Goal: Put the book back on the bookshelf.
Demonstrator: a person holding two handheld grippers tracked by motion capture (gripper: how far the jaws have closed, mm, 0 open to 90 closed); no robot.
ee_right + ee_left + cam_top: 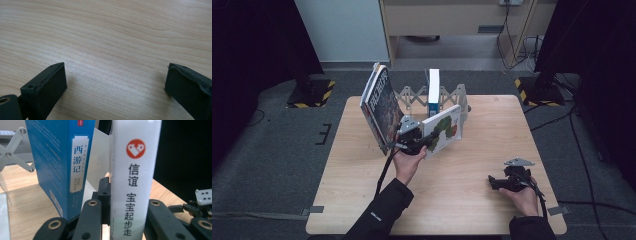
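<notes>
Left gripper (419, 142) clamped on the spine of a white picture book (135, 180), held tilted above the wooden table (462, 195), just in front of the folding book rack (412, 96); blue book (60, 167) upright in the rack beside it; right gripper (115, 82) resting near the table's right front, jaws wide apart, nothing between them.
</notes>
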